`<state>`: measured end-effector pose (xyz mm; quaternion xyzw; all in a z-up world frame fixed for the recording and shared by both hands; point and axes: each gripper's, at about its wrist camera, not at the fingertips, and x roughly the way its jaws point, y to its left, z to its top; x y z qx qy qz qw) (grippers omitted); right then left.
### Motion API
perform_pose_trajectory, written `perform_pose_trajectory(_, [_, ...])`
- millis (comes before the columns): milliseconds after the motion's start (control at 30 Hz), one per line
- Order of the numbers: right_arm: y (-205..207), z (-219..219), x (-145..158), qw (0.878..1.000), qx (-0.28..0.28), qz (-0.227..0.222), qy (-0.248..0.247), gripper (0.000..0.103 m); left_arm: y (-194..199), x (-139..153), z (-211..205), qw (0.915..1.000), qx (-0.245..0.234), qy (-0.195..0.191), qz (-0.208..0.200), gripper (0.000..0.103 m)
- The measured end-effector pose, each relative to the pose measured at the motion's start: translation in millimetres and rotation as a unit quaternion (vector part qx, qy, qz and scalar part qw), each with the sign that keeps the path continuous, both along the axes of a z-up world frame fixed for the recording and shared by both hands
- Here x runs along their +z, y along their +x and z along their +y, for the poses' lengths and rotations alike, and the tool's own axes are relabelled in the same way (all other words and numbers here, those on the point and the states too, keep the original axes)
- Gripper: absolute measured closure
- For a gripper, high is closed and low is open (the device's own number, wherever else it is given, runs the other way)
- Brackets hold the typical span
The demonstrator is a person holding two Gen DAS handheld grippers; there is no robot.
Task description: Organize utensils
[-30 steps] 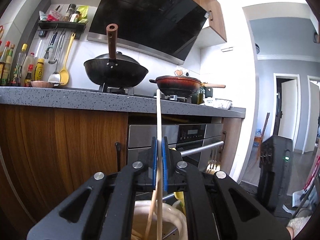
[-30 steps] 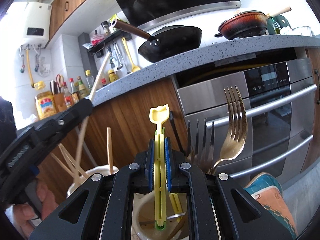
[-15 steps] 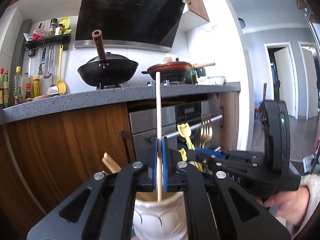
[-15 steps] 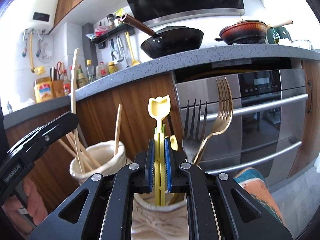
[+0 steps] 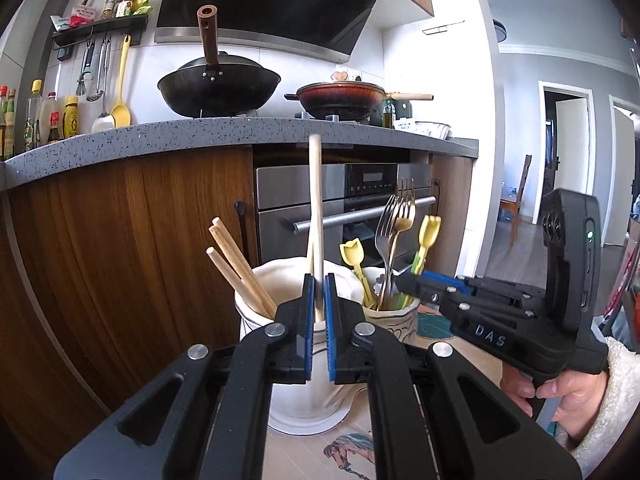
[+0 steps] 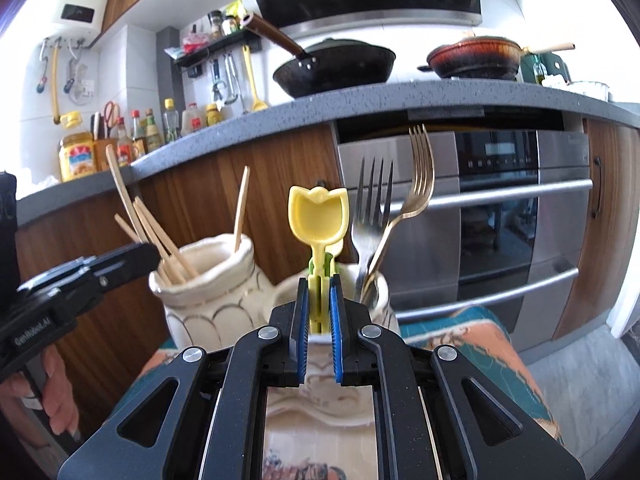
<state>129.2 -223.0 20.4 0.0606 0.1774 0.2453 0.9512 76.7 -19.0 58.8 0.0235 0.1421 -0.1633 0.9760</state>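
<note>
Two cream ceramic holders stand side by side on a patterned mat. The left holder has several wooden chopsticks in it. My left gripper has its jaws slightly apart around an upright wooden chopstick that stands in that holder. The right holder has forks and yellow tulip-shaped spoons in it. My right gripper has its jaws slightly apart around a yellow tulip spoon that stands in that holder.
A patterned mat lies under the holders. Behind stand a wood cabinet front, an oven with bar handles, and a grey counter with a black wok and a red pan.
Both grippers moved down and back, so the chopstick and the spoon sank into their holders. Both sets of jaws opened slightly from a tight pinch.
</note>
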Motion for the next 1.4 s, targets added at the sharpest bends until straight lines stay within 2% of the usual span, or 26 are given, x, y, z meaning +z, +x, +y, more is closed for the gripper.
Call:
perform_pose_trajectory(67, [1,1,-2,1.0,0.001,0.007,-0.001,0.09,-1,-1,0,1.0,-0.004,-0.002,0.002,0.089])
perform_pose_trajectory(100, [2,0,-2,1.0,0.001,0.01,-0.001,0.089,-1,-2,-1,1.0,-0.005,-0.002,0.004,0.081])
perform_pose_trajectory(200, [3,-1,-3,1.0,-0.001,0.01,-0.002,0.087,-1,-5,-4,1.0,-0.005,0.004,0.004,0.078])
perform_pose_trajectory(267, [2,-3,-2,1.0,-0.002,0.01,0.002,0.075,-3,-6,-7,0.9999,-0.006,0.012,-0.001,0.071])
perform_pose_trajectory(300, [1,-5,-1,1.0,-0.002,0.01,0.007,0.072,-4,-6,-8,0.9999,-0.006,0.014,-0.003,0.064])
perform_pose_trajectory(333, [0,-6,0,1.0,-0.003,0.008,0.008,0.071,-6,-5,-9,0.9998,-0.007,0.016,-0.008,0.057])
perform_pose_trajectory(467, [-13,-12,-1,1.0,-0.011,-0.001,-0.002,0.059,-16,-5,-10,0.9996,0.0,0.02,-0.019,0.048])
perform_pose_trajectory(533, [-19,-14,-2,1.0,-0.015,-0.001,-0.007,0.056,-23,-7,-7,0.9997,0.004,0.012,-0.019,0.035])
perform_pose_trajectory(600, [-27,-17,-5,1.0,-0.021,0.002,-0.014,0.04,-30,-10,-3,0.9998,0.009,0.008,-0.017,0.027])
perform_pose_trajectory(633, [-29,-18,-6,1.0,-0.023,0.004,-0.016,0.036,-35,-13,-1,0.9997,0.014,0.007,-0.017,0.018])
perform_pose_trajectory(700, [-37,-20,-10,0.999,-0.025,0.006,-0.023,0.026,-41,-18,2,0.9997,0.021,0.004,-0.013,0.011])
perform_pose_trajectory(833, [-55,-24,-13,0.998,-0.039,-0.006,-0.045,0.016,-51,-34,6,0.999,0.042,0.009,0.007,0.007])
perform_pose_trajectory(900, [-63,-26,-12,0.998,-0.045,-0.015,-0.047,0.009,-59,-39,7,0.998,0.059,0.022,0.002,0.006])
perform_pose_trajectory(967, [-69,-30,-12,0.998,-0.05,-0.02,-0.042,0.007,-67,-43,7,0.9973,0.066,0.031,-0.002,0.006])
perform_pose_trajectory(1067, [-75,-34,-13,0.997,-0.062,-0.029,-0.042,0.006,-76,-48,7,0.9963,0.074,0.043,-0.003,0.006])
perform_pose_trajectory(1200, [-79,-28,-17,0.993,-0.074,-0.048,-0.072,0.005,-82,-52,8,0.9964,0.074,0.04,-0.007,0.006])
perform_pose_trajectory(1400, [-83,-22,-16,0.992,-0.071,-0.063,-0.085,0.005,-81,-55,7,0.9957,0.082,0.041,-0.008,0.006])
